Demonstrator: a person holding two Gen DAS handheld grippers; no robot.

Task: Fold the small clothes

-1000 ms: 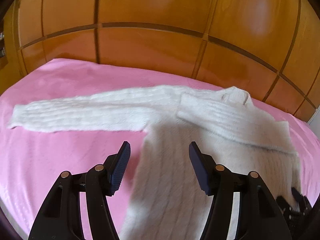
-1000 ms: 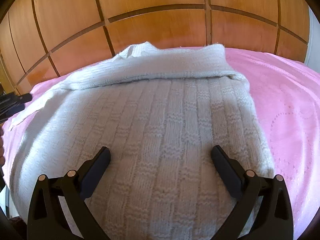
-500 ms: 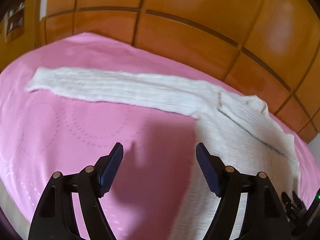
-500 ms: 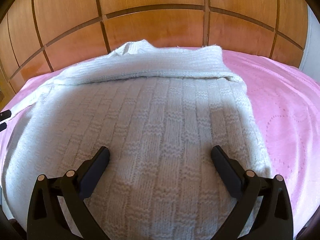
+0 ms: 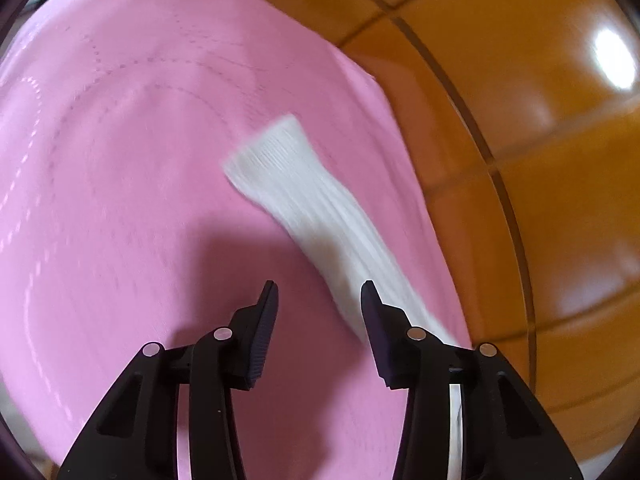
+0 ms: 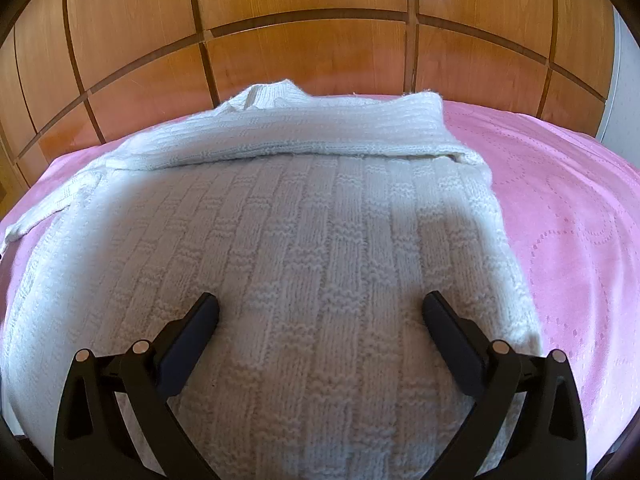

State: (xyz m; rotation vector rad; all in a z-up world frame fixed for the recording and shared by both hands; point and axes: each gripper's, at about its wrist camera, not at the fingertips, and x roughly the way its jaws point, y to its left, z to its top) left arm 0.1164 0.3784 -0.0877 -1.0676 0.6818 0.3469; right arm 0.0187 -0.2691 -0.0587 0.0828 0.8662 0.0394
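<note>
Centrally, sweater (image 6: 304, 264): white knit, flat on pink bedspread (image 6: 568, 216), one sleeve folded across the chest.
Outstretched sleeve (image 5: 316, 204): lies flat toward the bed's edge.
Left gripper (image 5: 318, 312): jaws closing, only bedspread between them.
Right gripper (image 6: 320, 320): spread wide over the sweater.
Surroundings: wooden panelling (image 6: 320, 40) behind.
Writing: none legible.

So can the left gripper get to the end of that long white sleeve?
Probably yes. The left gripper, its jaws closing with nothing between them, faces the sleeve lying flat on the pink bedspread, and nothing blocks the cuff.
</note>
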